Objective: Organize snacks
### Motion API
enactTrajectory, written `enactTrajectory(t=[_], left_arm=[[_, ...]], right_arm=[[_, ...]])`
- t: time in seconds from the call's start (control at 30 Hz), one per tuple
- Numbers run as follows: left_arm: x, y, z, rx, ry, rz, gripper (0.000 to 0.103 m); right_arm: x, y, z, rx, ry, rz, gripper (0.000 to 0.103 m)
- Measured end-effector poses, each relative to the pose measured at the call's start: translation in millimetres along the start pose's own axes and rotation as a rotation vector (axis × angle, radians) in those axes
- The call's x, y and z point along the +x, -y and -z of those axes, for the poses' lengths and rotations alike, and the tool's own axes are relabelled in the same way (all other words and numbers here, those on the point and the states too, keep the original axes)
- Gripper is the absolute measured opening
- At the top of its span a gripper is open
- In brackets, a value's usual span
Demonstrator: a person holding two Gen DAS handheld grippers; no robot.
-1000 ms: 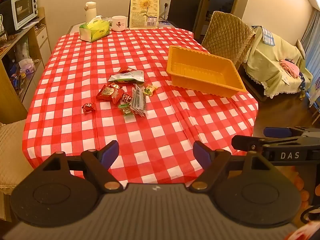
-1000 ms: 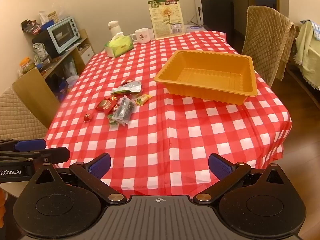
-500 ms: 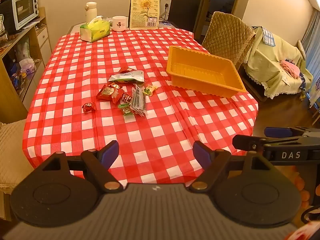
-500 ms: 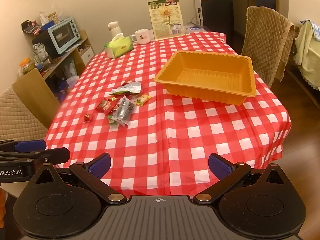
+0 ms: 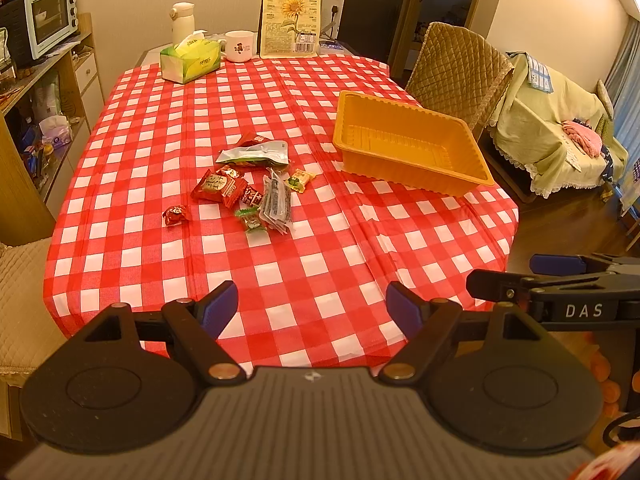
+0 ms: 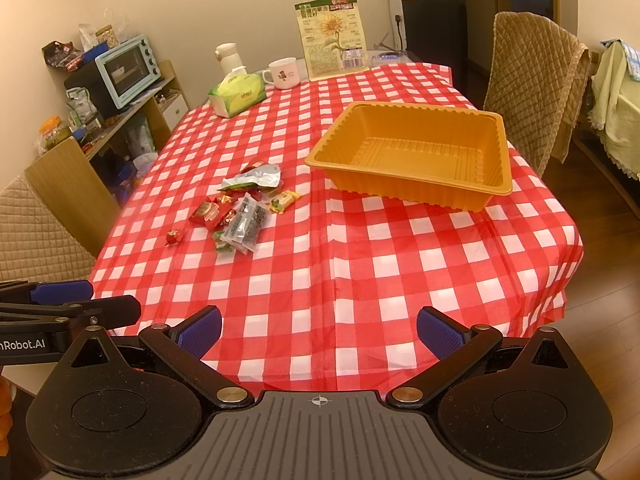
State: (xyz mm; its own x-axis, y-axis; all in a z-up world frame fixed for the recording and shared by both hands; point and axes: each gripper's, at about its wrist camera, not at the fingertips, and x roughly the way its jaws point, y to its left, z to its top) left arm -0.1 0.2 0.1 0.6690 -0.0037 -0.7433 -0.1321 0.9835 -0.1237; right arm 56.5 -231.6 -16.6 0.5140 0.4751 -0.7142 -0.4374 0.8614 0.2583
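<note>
You have nothing sorted yet: the snacks [image 5: 256, 188] lie mid-frame, the tray [image 5: 408, 148] sits bare, and your left gripper [image 5: 312, 308] and right gripper [image 6: 318, 330] both gape, holding nothing.

Ahead of the left gripper [image 5: 312, 306], bare checkered tablecloth [image 5: 320, 264] runs unobstructed up to the snack pile [image 5: 248, 188]. The orange tray [image 6: 412, 156] sits ahead of the right gripper [image 6: 318, 332], apart from the pile, leaving a bare lane between them. Far beyond stand a tissue box [image 5: 190, 60], mug [image 5: 239, 46] and sunflower-seed bag [image 5: 291, 18]; a quilted chair [image 6: 532, 84] flanks the tray's right side.
</note>
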Motion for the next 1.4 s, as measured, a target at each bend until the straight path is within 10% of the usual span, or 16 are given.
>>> enactTrajectory(t=[1.4], left_arm=[[0.2,0.1,-0.1,0.0,-0.006,-0.001,0.08]], right_arm=[[7.6,-0.7,-6.2,0.003,-0.001,-0.002,0.103]])
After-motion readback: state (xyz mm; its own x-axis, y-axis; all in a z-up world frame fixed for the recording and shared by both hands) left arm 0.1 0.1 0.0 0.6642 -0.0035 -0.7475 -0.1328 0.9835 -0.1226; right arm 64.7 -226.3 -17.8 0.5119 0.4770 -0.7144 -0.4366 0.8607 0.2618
